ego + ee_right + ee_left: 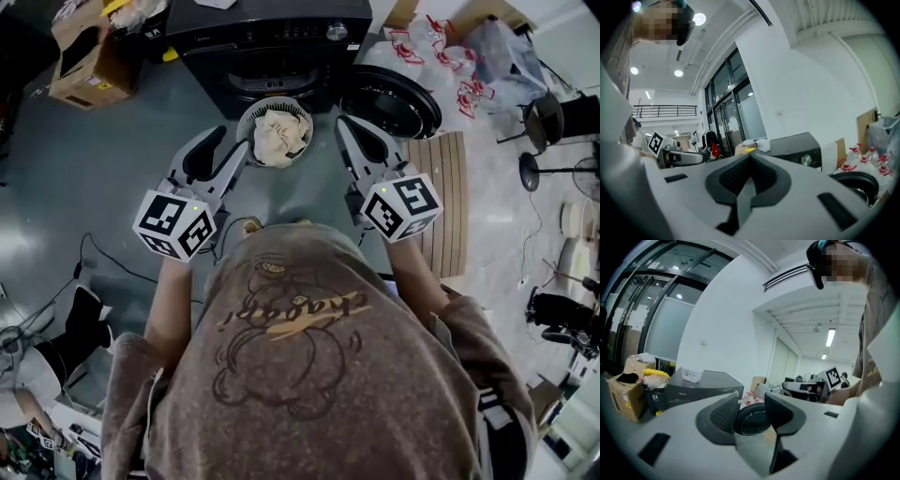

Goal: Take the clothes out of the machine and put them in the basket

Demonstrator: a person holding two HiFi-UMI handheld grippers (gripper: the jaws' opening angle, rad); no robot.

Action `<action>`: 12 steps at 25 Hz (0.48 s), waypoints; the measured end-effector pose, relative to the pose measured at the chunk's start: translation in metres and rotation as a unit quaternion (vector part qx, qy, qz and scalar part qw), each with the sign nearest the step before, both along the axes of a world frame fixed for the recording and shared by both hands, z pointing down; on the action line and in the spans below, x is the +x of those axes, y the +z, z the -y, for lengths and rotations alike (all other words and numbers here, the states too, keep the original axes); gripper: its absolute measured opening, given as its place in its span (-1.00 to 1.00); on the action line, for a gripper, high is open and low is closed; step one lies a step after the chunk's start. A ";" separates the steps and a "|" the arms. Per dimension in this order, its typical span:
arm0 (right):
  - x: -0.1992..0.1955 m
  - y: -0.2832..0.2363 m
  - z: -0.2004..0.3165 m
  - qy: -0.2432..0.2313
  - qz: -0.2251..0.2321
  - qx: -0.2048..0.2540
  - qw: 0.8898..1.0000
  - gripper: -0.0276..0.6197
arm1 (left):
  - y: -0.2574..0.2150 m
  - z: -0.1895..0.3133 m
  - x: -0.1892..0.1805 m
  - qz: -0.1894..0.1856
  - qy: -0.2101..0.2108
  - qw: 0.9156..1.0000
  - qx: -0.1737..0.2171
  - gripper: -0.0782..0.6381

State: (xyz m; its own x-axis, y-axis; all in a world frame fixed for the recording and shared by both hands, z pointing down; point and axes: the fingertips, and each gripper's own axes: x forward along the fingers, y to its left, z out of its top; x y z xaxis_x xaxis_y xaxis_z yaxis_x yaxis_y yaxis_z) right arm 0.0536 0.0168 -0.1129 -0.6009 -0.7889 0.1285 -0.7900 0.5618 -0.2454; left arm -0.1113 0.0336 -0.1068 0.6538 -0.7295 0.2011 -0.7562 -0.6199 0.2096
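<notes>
The black washing machine (272,37) stands at the top of the head view, its round door (389,98) swung open to the right. In front of it sits a round basket (246,120) holding cream-coloured clothes (278,136). My left gripper (225,150) hangs in the air just left of the basket, jaws apart and empty. The right gripper (345,127) hangs just right of it. In the left gripper view the door (752,420) shows through the gap between the pads (719,416). The right gripper's pads (740,176) meet with nothing between them, and the machine (797,147) lies behind them.
A cardboard box (89,56) sits at the machine's left. Red-capped plastic bottles (450,56) lie at its right. A slatted wooden board (450,202) lies on the floor right of me, stands and stools (544,122) beyond it. A cable (103,258) runs over the grey floor at left.
</notes>
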 end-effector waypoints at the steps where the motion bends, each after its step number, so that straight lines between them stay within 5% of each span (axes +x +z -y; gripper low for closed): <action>1: -0.003 -0.002 -0.005 0.007 0.002 0.003 1.000 -0.92 | 0.001 -0.004 -0.005 -0.002 0.000 1.000 0.002 -0.26; 12: -0.037 0.014 -0.029 0.037 -0.032 0.022 0.999 -0.92 | 0.019 -0.012 -0.056 -0.012 -0.013 1.000 0.023 -0.76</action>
